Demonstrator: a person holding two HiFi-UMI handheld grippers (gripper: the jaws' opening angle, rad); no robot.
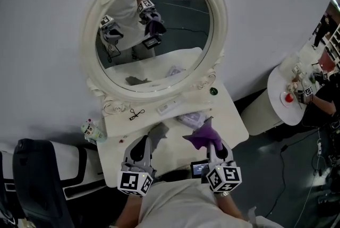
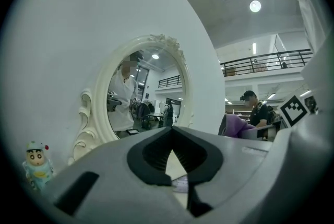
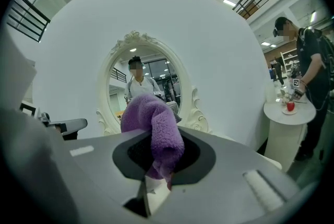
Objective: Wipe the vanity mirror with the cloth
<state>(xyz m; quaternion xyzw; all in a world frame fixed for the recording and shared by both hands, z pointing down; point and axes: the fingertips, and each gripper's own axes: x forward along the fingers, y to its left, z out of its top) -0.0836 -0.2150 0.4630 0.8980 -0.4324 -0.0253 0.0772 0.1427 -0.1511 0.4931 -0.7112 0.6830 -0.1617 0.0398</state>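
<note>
The oval vanity mirror [image 1: 154, 35] in an ornate white frame stands at the back of a white vanity table [image 1: 229, 115]. My right gripper [image 1: 209, 131] is shut on a purple cloth [image 1: 204, 135], which bunches out past its jaws over the table's front. In the right gripper view the cloth [image 3: 156, 129] hangs between the jaws, with the mirror [image 3: 141, 82] straight ahead. My left gripper [image 1: 156, 128] is shut and holds nothing, low over the table's front left. In the left gripper view the mirror [image 2: 146, 92] is ahead on the left and the cloth [image 2: 237, 126] is to the right.
On the table lie a white bar-shaped item [image 1: 170, 107], a black clip [image 1: 136, 114], a clear packet [image 1: 191, 118] and a green dot-like piece [image 1: 213, 91]. A small figurine [image 1: 90, 129] stands at the left edge. A chair [image 1: 37, 174] is at left. A person [image 1: 321, 99] works at a round table [image 1: 279, 91] on the right.
</note>
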